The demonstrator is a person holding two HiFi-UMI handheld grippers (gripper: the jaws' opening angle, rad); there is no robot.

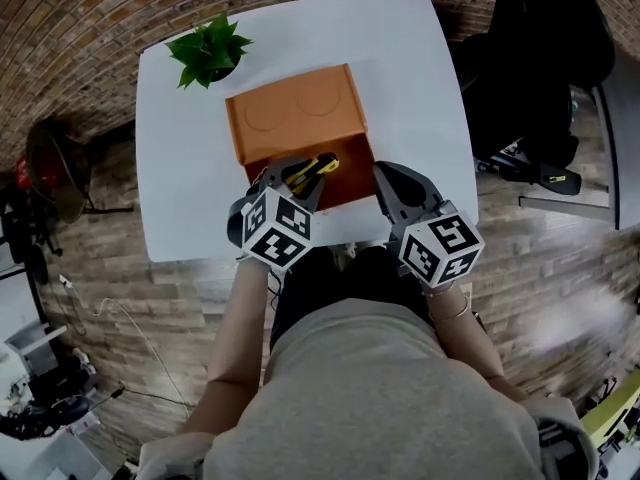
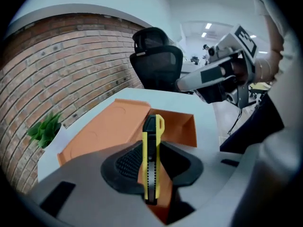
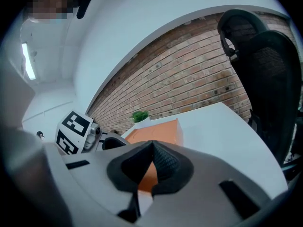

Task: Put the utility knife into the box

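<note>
Fingers of left gripper [image 2: 150, 167] clamped on utility knife [image 2: 152, 129] over orange box [image 1: 296, 116], right gripper [image 3: 150, 161] fingers together, empty

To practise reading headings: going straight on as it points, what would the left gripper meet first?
Probably the orange box: the utility knife in the left gripper points into it, though depth is unclear.
</note>
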